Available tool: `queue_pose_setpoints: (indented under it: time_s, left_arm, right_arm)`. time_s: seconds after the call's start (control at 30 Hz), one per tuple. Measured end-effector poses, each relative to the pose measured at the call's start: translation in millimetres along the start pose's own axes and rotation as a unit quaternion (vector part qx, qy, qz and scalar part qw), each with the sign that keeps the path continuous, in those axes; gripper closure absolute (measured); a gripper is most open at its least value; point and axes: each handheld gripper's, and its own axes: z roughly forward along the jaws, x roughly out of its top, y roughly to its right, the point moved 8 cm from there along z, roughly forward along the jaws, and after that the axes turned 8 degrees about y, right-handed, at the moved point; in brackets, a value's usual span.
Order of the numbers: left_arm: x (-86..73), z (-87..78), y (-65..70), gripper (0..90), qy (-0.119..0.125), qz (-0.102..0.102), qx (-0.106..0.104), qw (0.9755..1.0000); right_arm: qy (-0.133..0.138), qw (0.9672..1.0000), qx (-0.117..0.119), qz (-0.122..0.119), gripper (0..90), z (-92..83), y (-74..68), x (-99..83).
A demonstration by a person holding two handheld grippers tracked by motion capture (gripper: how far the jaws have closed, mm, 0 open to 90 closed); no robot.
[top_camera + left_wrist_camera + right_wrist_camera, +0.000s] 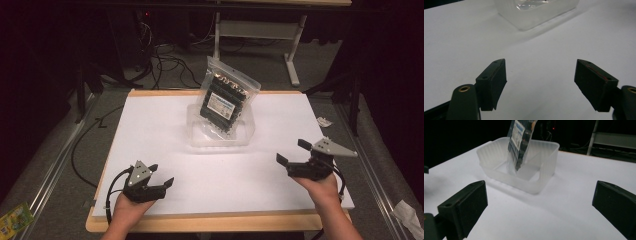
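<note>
A clear plastic bag of black parts with a blue-and-white label (226, 97) (520, 137) stands tilted inside a translucent plastic tub (220, 135) (544, 162) (536, 15) at the middle back of the white board. My left gripper (162, 175) (540, 82) is held open near the board's front left, nothing between its jaws. My right gripper (292, 152) (539, 210) is held open at the front right, also with nothing in it. Both stand well short of the tub.
The white board (165, 135) lies on a wooden table top. Cables (165, 65) and a white table frame (292, 60) are on the floor beyond. A yellow-green packet (15, 217) lies bottom left, crumpled paper (410, 215) bottom right.
</note>
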Motion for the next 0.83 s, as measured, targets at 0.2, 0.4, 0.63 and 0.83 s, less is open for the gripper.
queue_pose_setpoints:
  time_s: [0.2,0.4,0.63,0.83]
  left_arm:
    - [-0.3,4.8,9.4,25.3,-0.006,0.011,-0.012,0.9999]
    - [-1.2,10.3,11.5,24.9,-0.014,0.007,-0.013,0.9998]
    - [-3.3,8.4,10.0,24.7,-0.016,0.001,-0.013,0.9998]
    - [-1.7,5.5,7.4,24.7,-0.012,-0.004,-0.012,0.9999]
  right_arm:
    - [-0.012,0.9998,-0.014,0.001,0.1,-24.3,-1.9,-48.7]
    - [-0.008,0.9997,-0.017,0.014,0.1,-19.9,1.4,-56.0]
    - [-0.01,0.9998,-0.012,0.014,0.1,-19.5,-0.5,-58.2]
    - [-0.007,0.9997,-0.017,0.016,0.1,-18.8,0.4,-56.2]
